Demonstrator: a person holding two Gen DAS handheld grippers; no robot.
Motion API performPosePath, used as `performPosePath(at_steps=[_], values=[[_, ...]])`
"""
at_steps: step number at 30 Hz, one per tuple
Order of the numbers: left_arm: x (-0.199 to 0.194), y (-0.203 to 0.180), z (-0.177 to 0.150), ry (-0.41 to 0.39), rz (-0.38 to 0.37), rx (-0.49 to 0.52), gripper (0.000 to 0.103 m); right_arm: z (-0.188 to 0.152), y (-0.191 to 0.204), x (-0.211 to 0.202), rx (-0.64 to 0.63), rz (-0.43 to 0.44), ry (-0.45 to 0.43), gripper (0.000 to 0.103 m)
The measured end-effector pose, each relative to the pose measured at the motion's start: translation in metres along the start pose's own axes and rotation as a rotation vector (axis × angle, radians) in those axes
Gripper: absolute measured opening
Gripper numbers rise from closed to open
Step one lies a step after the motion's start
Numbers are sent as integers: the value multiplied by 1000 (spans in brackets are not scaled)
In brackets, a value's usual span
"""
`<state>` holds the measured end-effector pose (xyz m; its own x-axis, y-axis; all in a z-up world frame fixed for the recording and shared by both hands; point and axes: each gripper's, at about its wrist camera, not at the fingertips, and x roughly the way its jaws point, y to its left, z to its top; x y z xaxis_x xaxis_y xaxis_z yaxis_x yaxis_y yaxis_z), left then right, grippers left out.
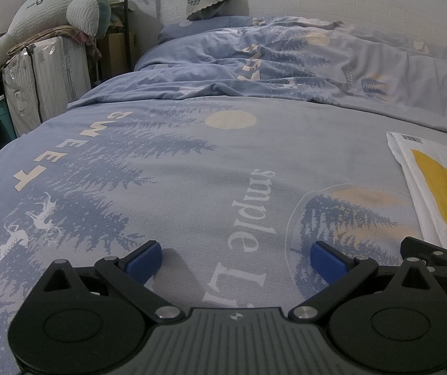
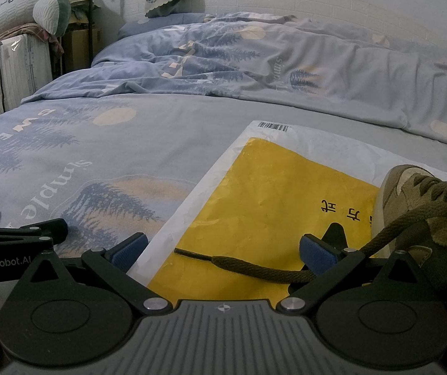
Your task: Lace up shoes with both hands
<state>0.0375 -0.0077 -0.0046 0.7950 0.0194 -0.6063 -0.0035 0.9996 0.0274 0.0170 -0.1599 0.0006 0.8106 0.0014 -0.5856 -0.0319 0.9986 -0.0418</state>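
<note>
While both pairs of blue fingers stand spread wide and grasp nothing, the lacing looks barely begun. Between the fingers of the right gripper point(image 2: 223, 251) lies the loose brown lace point(image 2: 254, 267), its tip free on the yellow-and-white mailer point(image 2: 270, 187); it seems to pass under the right finger, though that spot is hard to read. The olive shoe point(image 2: 426, 218) sits just right. The left gripper point(image 1: 237, 259) hovers over the bed point(image 1: 161, 172). Next: pinch the lace near its tip.

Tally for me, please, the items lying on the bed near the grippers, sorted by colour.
Olive-brown: 2, the shoe and its loose lace
Yellow and white: 1, the mailing bag
Total: 3
</note>
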Motion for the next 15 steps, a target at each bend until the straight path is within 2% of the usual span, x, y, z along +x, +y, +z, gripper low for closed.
performPosePath(at_steps=[15], values=[[-1, -2, -1, 1, 2, 2, 103, 0, -1, 0, -2, -1, 1, 103]])
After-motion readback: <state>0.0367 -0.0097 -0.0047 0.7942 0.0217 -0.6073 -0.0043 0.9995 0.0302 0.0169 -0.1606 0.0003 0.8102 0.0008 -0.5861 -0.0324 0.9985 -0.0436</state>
